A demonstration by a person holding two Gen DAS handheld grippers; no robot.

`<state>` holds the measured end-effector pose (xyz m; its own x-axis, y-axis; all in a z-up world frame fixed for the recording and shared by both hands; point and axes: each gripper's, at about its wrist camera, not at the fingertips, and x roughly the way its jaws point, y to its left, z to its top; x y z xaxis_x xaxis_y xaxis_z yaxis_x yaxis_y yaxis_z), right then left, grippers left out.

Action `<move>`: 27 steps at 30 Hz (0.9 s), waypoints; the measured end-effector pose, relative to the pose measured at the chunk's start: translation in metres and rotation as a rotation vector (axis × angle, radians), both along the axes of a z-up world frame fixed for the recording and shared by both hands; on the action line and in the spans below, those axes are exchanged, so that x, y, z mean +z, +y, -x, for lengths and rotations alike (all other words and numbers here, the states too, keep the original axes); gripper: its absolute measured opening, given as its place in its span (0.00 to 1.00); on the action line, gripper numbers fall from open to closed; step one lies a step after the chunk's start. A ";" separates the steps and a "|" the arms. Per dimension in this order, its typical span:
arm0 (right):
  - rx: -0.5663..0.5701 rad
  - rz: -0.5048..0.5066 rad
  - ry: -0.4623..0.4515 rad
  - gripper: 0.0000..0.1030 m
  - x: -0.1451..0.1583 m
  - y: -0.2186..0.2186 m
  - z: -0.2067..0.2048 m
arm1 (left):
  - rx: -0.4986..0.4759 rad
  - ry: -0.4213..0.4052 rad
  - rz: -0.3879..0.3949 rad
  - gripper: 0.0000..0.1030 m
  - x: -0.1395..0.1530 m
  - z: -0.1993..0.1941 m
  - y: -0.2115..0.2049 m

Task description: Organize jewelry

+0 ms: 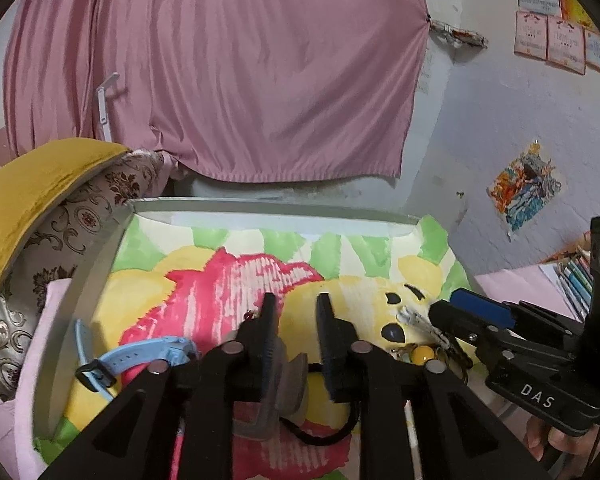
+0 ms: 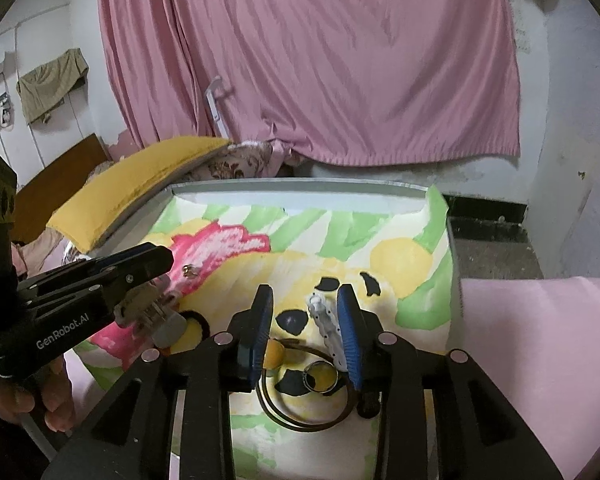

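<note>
Hovering over a shallow grey-rimmed tray [image 2: 300,185] lined with a painted paper sheet [image 2: 400,256] in blotchy yellow, pink and green, two black hand-held grippers point down at scattered jewelry. Seen from the right wrist, the right gripper [image 2: 306,312] has its ribbed blue pads parted, and a white, black-dotted hair clip [image 2: 326,320] leans against the inner face of the right-hand pad while the other pad stands clear of it, so the clip is not pinched. Just below it lie a shiny metal ring [image 2: 319,377], a thin dark looped cord [image 2: 300,420] and a small amber bead [image 2: 274,354]. From the left wrist view, the left gripper [image 1: 296,308] is likewise slackened, its pads apart; a grey plastic claw clip [image 1: 284,384] rests against its left finger, and whether it is gripped cannot be told. A black elastic hair tie [image 1: 320,436] curls under it. A pale blue rubber watch strap [image 1: 140,356] with a black buckle lies near the tray's left wall, and a tiny red stud [image 1: 249,314] sits on the pink patch. Pleated pink curtain [image 1: 220,60] fabric hangs behind, beside a mustard velvet cushion [image 1: 32,200].
</note>
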<state>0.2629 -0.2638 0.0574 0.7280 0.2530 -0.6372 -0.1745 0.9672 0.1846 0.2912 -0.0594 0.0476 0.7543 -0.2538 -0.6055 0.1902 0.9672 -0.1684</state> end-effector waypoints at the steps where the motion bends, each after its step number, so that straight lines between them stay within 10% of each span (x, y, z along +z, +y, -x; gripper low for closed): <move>1: -0.004 0.000 -0.014 0.35 0.003 -0.001 0.003 | 0.003 -0.012 0.009 0.29 0.003 0.002 0.002; 10: -0.038 -0.014 -0.127 0.47 0.029 -0.005 0.033 | 0.046 -0.101 0.041 0.58 0.024 0.026 0.016; 20: -0.058 -0.018 -0.239 0.83 0.052 -0.002 0.074 | 0.098 -0.167 0.059 0.97 0.033 0.067 0.040; 27: -0.069 -0.016 -0.295 0.94 0.062 0.002 0.103 | 0.124 -0.210 0.040 0.99 0.039 0.095 0.053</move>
